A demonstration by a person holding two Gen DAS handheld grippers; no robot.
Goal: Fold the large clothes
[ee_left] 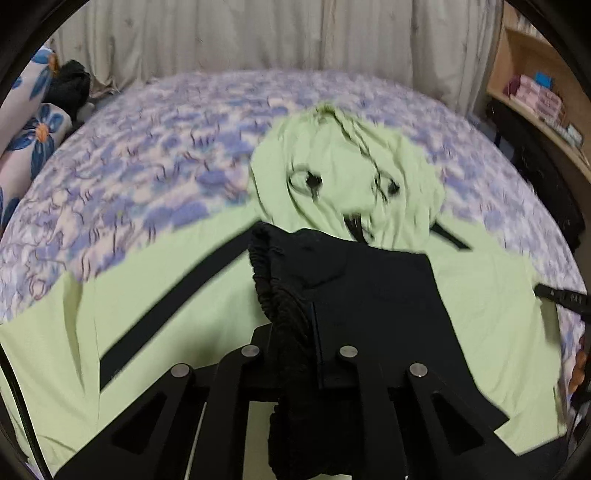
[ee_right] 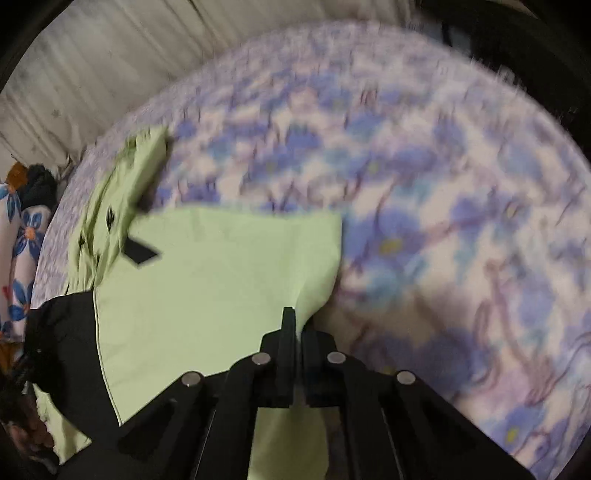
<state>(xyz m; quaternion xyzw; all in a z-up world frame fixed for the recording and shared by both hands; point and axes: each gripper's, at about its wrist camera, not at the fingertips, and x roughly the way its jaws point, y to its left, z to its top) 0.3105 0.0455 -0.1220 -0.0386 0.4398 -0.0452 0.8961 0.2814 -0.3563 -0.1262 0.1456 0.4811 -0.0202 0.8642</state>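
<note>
With the left claw [ee_left: 312,325] clamped on the pale-green jacket's [ee_left: 480,295] black elastic cuff [ee_left: 280,295] and the right claw [ee_right: 299,325] pinching its hem, we judge a fold is under way, needing both edges carried across the floral-sheeted bed [ee_left: 147,155] together

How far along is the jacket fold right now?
Early-to-mid. Done: green jacket lies spread on the bedspread, hood flat. In hand: left gripper pinches the black elastic cuff, its sleeve across the body; right gripper pinches a green edge. Left: remaining folds.

A blue-flowered bedspread [ee_left: 155,155] covers the bed, beige curtains [ee_left: 258,33] hang behind its far edge, and a wooden shelf [ee_left: 532,85] stands at its right.
</note>
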